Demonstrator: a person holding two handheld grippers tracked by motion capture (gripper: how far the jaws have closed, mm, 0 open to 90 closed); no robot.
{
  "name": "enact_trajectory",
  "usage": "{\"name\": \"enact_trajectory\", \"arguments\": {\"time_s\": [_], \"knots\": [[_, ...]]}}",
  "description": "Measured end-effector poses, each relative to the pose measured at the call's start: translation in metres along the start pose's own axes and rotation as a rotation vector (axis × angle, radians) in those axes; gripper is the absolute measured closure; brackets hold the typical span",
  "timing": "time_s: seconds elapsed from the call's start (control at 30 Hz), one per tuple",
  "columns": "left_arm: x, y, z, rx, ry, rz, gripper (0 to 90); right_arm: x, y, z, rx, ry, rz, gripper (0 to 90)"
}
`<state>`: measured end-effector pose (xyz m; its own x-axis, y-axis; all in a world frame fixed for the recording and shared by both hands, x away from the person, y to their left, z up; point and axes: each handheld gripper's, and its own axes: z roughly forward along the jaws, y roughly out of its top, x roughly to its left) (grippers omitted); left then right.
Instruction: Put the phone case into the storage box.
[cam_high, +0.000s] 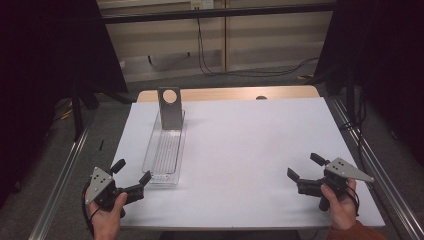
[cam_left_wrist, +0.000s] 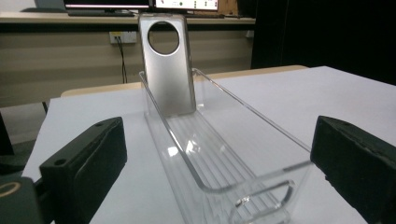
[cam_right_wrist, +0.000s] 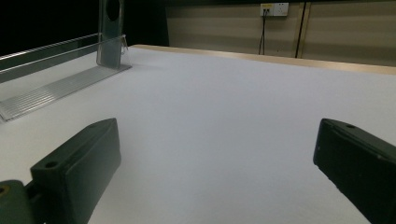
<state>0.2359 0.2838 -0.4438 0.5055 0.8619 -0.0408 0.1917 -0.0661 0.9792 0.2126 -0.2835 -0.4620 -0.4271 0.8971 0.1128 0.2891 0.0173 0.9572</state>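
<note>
Gaping wide, left gripper fingers frame the clear tray end — right gripper spread, well apart.

I'm working in what looks like a lab or test room: my white-covered table sits between aluminium frame rails and black curtains. Cables run down from a wall socket, and monitors sit on a bench beyond.

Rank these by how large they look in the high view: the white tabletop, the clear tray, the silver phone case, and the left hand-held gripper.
1. White tabletop
2. Clear tray
3 and 4. Silver phone case and left hand-held gripper look alike in size, and the gripper is nearer the camera, so I won't rank them.
</note>
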Motion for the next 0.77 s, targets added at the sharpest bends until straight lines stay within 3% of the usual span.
{"name": "enact_trajectory", "arguments": {"time_s": [0.07, 0.1, 0.2, 0.3, 0.33, 0.4, 0.5, 0.63, 0.77], "knots": [[-0.001, -0.001, -0.004, 0.017, -0.003, 0.009, 3.8, 0.000, -0.001, -0.002, -0.005, -0.006, 0.004, 0.2], [-0.002, -0.003, -0.006, 0.000, -0.001, -0.002, 3.8, -0.001, -0.001, -0.004, -0.004, -0.007, 0.003, 0.2], [-0.001, -0.004, -0.014, -0.008, 0.040, 0.003, 3.9, -0.003, -0.002, -0.008, -0.011, -0.018, 0.003, 0.2], [-0.001, -0.009, -0.015, 0.000, 0.018, -0.013, 3.9, -0.004, -0.004, -0.010, -0.010, -0.017, 0.011, 0.2], [-0.002, -0.011, -0.014, 0.010, -0.002, -0.007, 3.9, -0.004, -0.004, -0.011, -0.010, -0.018, 0.010, 0.2], [-0.004, -0.012, -0.014, 0.022, 0.002, 0.028, 3.9, -0.004, -0.003, -0.011, -0.008, -0.012, 0.001, 0.2], [-0.003, -0.013, -0.010, 0.018, -0.019, 0.020, 3.8, -0.002, -0.003, -0.010, -0.007, -0.004, -0.004, 0.2], [-0.004, -0.012, -0.009, 0.010, -0.015, 0.001, 3.8, -0.002, -0.003, -0.009, -0.008, -0.005, -0.013, 0.2], [-0.005, -0.011, -0.009, 0.019, -0.015, 0.009, 3.8, -0.002, -0.003, -0.009, -0.007, -0.002, -0.010, 0.2]]}}
